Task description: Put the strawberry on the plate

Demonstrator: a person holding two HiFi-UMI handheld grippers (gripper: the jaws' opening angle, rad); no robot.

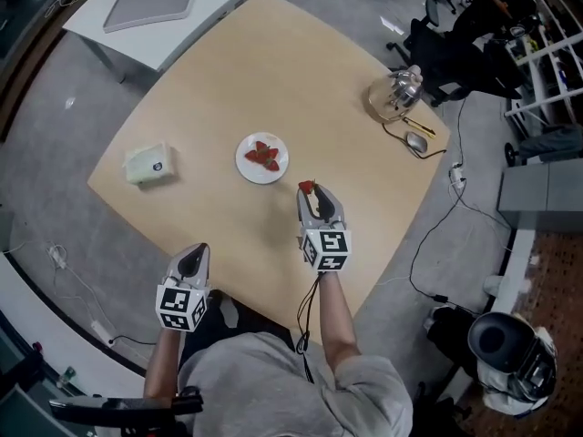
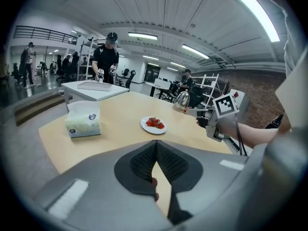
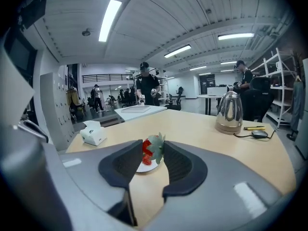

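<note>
Closest in, the left gripper (image 1: 194, 259) hangs at the near edge of the table (image 1: 228, 80). Its own view shows the jaws pressed tip to tip with nothing between them, so that's a clenched, empty claw.

A little farther out, and to the right, the right gripper (image 1: 310, 192) is over the tabletop. It has the strawberry (image 1: 307, 188) pinched right at its fingertips. From the right gripper view, the red fruit (image 3: 146, 148) sits between the two dark pads, leafy green cap turned toward the right-hand pad (a firm, clean grasp, both pads on it).

The strawberry is off the table surface and just short of the plate (image 1: 248, 166). It is beside the plate's near-right rim and not over it. Along the right gripper's line of sight, the white plate (image 3: 143, 168) shows directly beyond the fruit.

On the plate lie other strawberries (image 1: 266, 156), bunched at its middle.

Off to the left, well apart from the plate, is a tissue box (image 1: 146, 164). At the table's far right stand a metal kettle (image 1: 404, 89) and, near it, a mouse (image 1: 416, 141) on its cable.
</note>
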